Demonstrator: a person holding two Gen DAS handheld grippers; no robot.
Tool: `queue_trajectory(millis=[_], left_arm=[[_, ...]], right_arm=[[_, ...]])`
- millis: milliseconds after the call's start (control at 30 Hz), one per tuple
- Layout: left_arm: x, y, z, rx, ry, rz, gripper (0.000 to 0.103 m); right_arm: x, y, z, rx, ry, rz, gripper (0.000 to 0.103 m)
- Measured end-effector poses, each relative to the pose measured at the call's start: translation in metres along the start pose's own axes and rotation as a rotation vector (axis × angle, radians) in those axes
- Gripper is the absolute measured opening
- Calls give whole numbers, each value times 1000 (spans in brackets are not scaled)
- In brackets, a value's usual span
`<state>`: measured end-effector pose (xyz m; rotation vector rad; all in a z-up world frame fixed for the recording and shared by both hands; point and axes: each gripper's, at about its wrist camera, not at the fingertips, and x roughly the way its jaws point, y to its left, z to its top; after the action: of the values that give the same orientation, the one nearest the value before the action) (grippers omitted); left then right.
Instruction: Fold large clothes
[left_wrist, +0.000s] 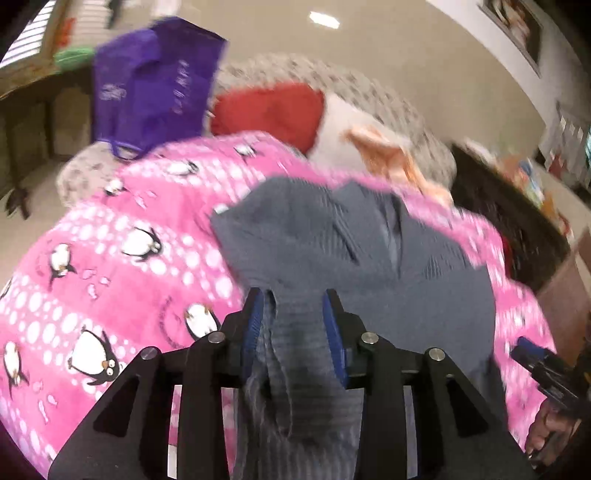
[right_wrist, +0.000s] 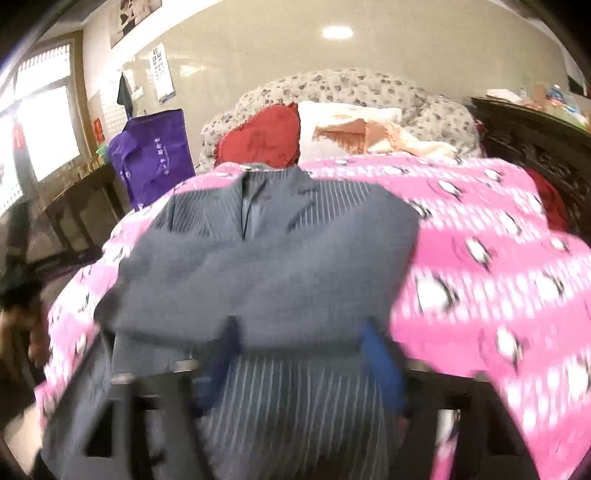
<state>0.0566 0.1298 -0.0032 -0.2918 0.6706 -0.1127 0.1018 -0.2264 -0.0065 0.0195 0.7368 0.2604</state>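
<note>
Grey pinstriped jacket (right_wrist: 266, 266) lies spread on a pink penguin-print blanket (left_wrist: 122, 258) covering the bed, collar and lapels pointing toward the far end, lower part hanging toward both cameras. Left gripper (left_wrist: 298, 314): 2 blue-padded fingers (left_wrist: 255, 325) stand partly apart, a bunched fold of the jacket fabric runs up between them; the cloth sits against the left pad, a gap shows at the right pad, so no firm pinch visible. Right gripper (right_wrist: 299, 354): heavily blurred, blue fingers (right_wrist: 380, 365) stand apart with striped jacket cloth spanning the space between them; cannot tell whether the pads press on it. In the left wrist view the right gripper also shows at the lower right edge, with a person's hand (left_wrist: 546, 432) wrapped on its handle; jacket there sits just beside it. Behind the jacket: red cushion (right_wrist: 262, 136), white pillow (right_wrist: 347, 118) with an orange cloth (right_wrist: 354, 136) draped over it, grey floral quilt (right_wrist: 332, 88) heaped against the wall. Purple bag (right_wrist: 155, 155) stands at the left side of the bed, beside a wooden table (right_wrist: 81, 192). Dark carved wooden cabinet (right_wrist: 535, 140) sits at the right of the bed. Both views show motion blur.
</note>
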Motion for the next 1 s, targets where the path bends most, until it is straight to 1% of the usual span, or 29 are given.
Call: queue_trajectory(millis=[33,100,133,167,200,233,267,333,400,433,467,533,567,600,667,700,733,767,867,1000], left_arm=[[1,0,-3,-5,-1,-11,31],[12,-17,-7,17,19,-46,31],[25,-32,-13,54,51,-54,31],[37,-36,-18,88,76,-37,31],[51,-40,-25,121,108,3,31],[71,-39,-34,138,161,68,31],[82,-34,-42,126,196,87,31],[78,-35,-45,120,150,90,31],[72,-34,-41,78,154,69,31],[67,-33,-36,62,136,61,31],[62,-32,-32,49,106,67,31],[60,-28,-23,20,59,89,31],[63,-27,-22,15,56,103,31],[72,-24,-22,17,73,119,31],[90,-20,-32,29,110,133,31],[94,-20,-36,27,122,128,31],[93,-20,-34,18,117,110,31],[94,-19,-35,12,119,92,31],[101,-11,-33,-24,126,57,31],[103,-18,-34,-5,128,82,31]], right_arm=[[16,-2,12,-16,16,-1,35],[40,-8,19,-33,43,-29,34],[59,-17,16,-36,79,-76,34],[71,-27,11,-20,113,-102,34],[81,-39,4,2,148,-116,32],[89,-50,-6,24,164,-102,31],[85,-56,-10,24,122,-70,31],[78,-57,-8,17,125,-57,31],[68,-59,2,49,103,-44,31],[60,-62,9,74,67,-42,31],[54,-63,20,99,20,-44,31],[53,-66,41,155,-46,-58,31],[58,-63,47,166,-50,-67,31],[68,-64,52,173,-43,-83,31],[101,-68,55,176,17,-114,31],[119,-74,52,167,58,-162,31],[133,-80,44,157,71,-179,31],[139,-82,35,134,47,-173,31],[145,-88,37,146,61,-166,31],[149,-88,37,149,73,-162,32]])
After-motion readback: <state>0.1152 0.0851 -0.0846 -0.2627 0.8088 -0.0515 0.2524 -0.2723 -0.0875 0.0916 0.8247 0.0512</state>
